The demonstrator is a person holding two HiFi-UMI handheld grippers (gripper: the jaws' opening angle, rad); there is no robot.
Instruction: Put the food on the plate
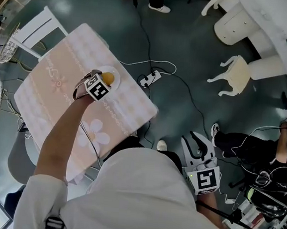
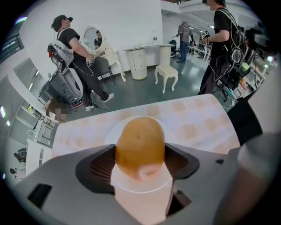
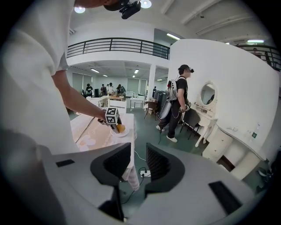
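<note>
A yellow-brown potato point(image 1: 108, 77) sits between the jaws of my left gripper point(image 1: 105, 81), just over a small white plate point(image 1: 115, 85) near the far edge of the pink-clothed table point(image 1: 55, 94). In the left gripper view both pads press the sides of the potato point(image 2: 139, 145), and the plate point(image 2: 131, 188) lies right beneath it; whether they touch is unclear. My right gripper point(image 1: 197, 141) hangs low at my right side, off the table, over the floor. Its jaws point(image 3: 138, 151) stand a narrow gap apart with nothing between them.
A power strip point(image 1: 150, 78) and cables lie on the floor just past the table's far edge. A white stool point(image 1: 235, 74) and white cabinet point(image 1: 236, 25) stand beyond. A seated person point(image 1: 250, 146) is at my right, a white chair point(image 1: 38, 30) at the table's left.
</note>
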